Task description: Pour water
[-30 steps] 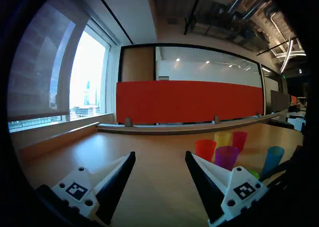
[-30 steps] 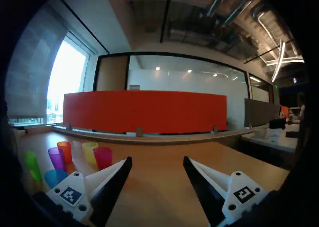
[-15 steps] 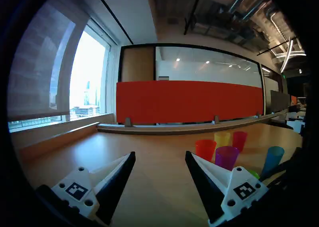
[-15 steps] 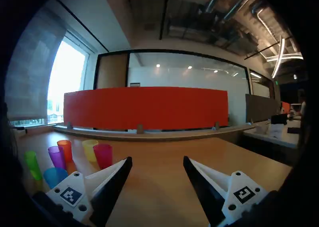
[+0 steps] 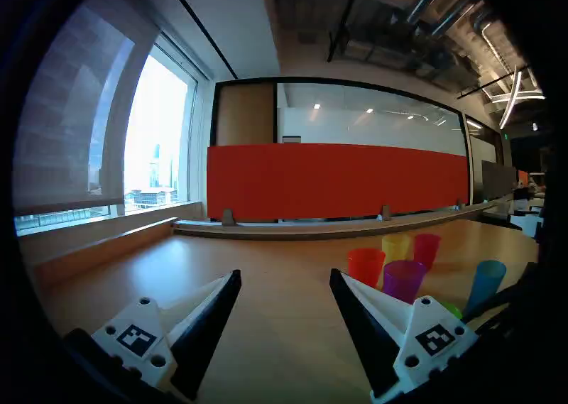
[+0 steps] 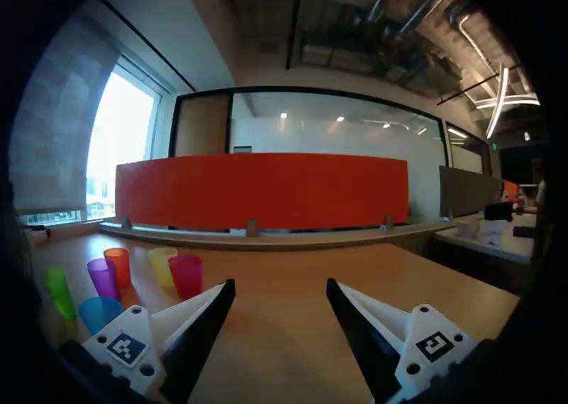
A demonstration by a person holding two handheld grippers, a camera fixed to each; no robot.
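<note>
Our left gripper (image 5: 284, 273) waits left of the upright cups (image 5: 402, 276), our right gripper (image 6: 280, 282) to their right. Both gape empty, about equally near.

A smooth, light-wood tabletop (image 6: 284, 319) ran far ahead. In the right gripper view, six translucent tapered cups stood upright on its left part in a loose cluster. An orange plastic cup (image 6: 118, 265), a yellow plastic cup (image 6: 162, 265) and a magenta plastic cup (image 6: 186, 275) stood farthest. A purple plastic cup (image 6: 104, 278) stood just beside the orange one, a green plastic cup (image 6: 58, 292) farthest left, and a blue plastic cup (image 6: 99, 313) nearest.
</note>
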